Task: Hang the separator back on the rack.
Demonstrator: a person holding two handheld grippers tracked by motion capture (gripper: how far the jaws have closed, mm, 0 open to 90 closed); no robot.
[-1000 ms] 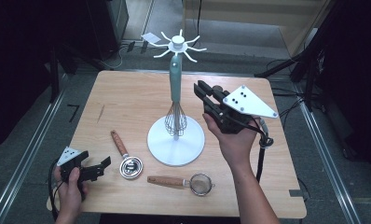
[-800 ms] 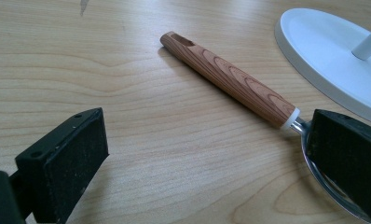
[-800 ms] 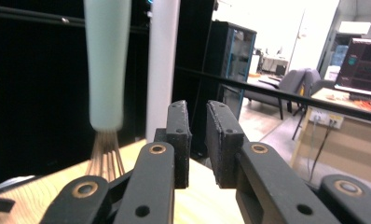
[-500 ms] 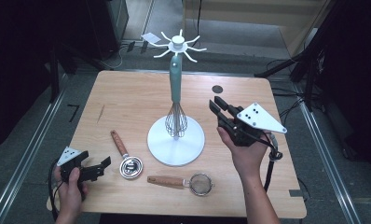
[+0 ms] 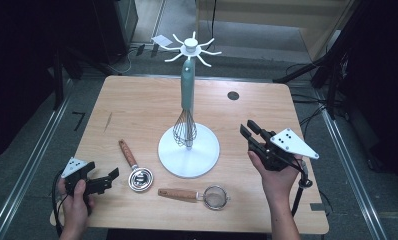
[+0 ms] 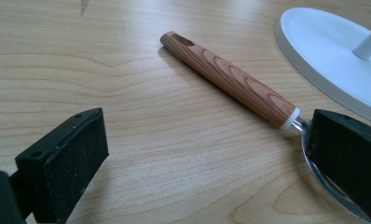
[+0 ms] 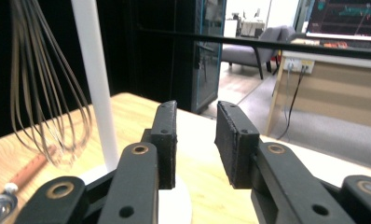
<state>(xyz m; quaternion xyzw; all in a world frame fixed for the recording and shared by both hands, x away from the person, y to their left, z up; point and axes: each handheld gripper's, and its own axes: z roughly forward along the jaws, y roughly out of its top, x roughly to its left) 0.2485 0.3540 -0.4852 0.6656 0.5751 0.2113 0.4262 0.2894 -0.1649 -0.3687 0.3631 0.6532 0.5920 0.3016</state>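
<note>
A whisk (image 5: 186,107) with a teal handle hangs from a hook of the white utensil stand (image 5: 188,150). In the right gripper view the whisk (image 7: 44,93) and the stand's pole (image 7: 97,84) are at the left. My right gripper (image 5: 249,134) is to the right of the stand's base, low over the table. Its jaws have just been opening and hold nothing (image 7: 197,135). My left gripper (image 5: 109,181) rests open at the front left, pointing at a wooden-handled scoop (image 5: 134,167). The scoop's handle (image 6: 230,81) lies ahead between the wide jaws (image 6: 207,140).
A small strainer (image 5: 202,195) with a wooden handle lies near the front edge, in front of the stand's base (image 6: 333,56). A dark round mark (image 5: 233,95) sits on the wooden table (image 5: 137,107) at the back right. Dark racks and cables surround the table.
The right hand has drawn away from the hanging whisk, moving right and down toward the table, and its jaws stand wider apart. The left hand has stayed still.
</note>
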